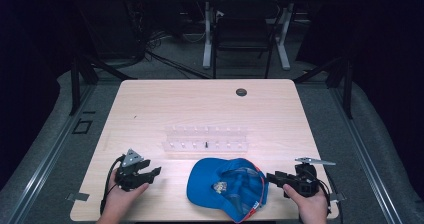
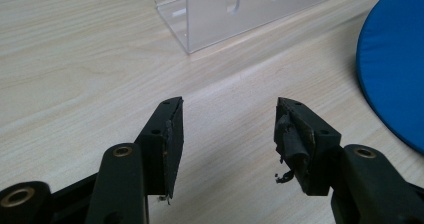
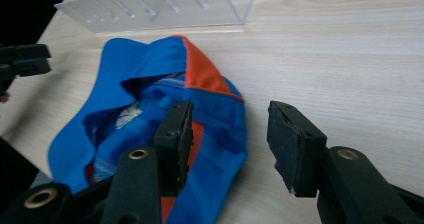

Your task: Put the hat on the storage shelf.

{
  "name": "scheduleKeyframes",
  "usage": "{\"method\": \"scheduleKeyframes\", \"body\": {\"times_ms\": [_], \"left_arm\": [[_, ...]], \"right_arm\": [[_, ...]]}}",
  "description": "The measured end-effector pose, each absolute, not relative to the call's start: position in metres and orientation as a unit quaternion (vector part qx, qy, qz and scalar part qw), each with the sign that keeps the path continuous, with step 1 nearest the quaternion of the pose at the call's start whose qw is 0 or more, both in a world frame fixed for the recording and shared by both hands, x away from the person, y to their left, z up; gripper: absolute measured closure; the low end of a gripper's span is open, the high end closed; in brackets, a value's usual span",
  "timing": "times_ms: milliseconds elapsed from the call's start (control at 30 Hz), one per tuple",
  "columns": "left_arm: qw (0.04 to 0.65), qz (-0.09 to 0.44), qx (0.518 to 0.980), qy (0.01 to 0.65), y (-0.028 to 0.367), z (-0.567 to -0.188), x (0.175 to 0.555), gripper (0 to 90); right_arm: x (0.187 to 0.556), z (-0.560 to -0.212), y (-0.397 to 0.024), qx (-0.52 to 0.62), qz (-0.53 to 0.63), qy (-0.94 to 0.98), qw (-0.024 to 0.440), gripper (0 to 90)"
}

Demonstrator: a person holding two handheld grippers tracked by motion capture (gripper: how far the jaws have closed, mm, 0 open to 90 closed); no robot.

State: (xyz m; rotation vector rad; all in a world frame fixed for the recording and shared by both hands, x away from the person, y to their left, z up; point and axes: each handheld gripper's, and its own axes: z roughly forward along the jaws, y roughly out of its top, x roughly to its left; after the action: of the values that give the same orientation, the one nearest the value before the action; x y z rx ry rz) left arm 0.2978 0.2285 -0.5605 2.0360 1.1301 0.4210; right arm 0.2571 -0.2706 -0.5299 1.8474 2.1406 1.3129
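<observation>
Your left claw [image 1: 156, 171] gapes empty at lower left, and your right claw [image 1: 270, 176] stands open, apparently just clear of the blue cap [image 1: 227, 188]. The cap lies upside down at bottom centre of the tabletop [image 1: 200, 104].

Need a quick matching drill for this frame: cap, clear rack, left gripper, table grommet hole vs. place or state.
1. blue cap
2. clear rack
3. left gripper
4. grommet hole

A. near the table's far edge
B. jaws open, nothing between them
C. upside down at the near edge, between the grippers
D. mid-table, just beyond the cap

Pairs: 1-C, 2-D, 3-B, 4-A
</observation>
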Motion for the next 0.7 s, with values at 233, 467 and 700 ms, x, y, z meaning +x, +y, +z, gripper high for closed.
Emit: {"method": "scheduleKeyframes", "body": {"times_ms": [233,467,700], "left_arm": [[0.374,0.164,0.801,0.438,0.2270,-0.5600,0.2951,45.9],[0.371,0.164,0.803,0.436,0.2277,-0.5606,0.2950,45.8],[0.369,0.165,0.805,0.435,0.2270,-0.5611,0.2948,45.9]], "right_arm": [[0.2563,-0.5247,-0.2693,0.594,0.424,0.681,-0.052,51.7],[0.2525,-0.5274,-0.2735,0.601,0.421,0.675,-0.083,52.6],[0.2475,-0.5342,-0.2669,0.593,0.415,0.683,-0.095,52.6]]}}
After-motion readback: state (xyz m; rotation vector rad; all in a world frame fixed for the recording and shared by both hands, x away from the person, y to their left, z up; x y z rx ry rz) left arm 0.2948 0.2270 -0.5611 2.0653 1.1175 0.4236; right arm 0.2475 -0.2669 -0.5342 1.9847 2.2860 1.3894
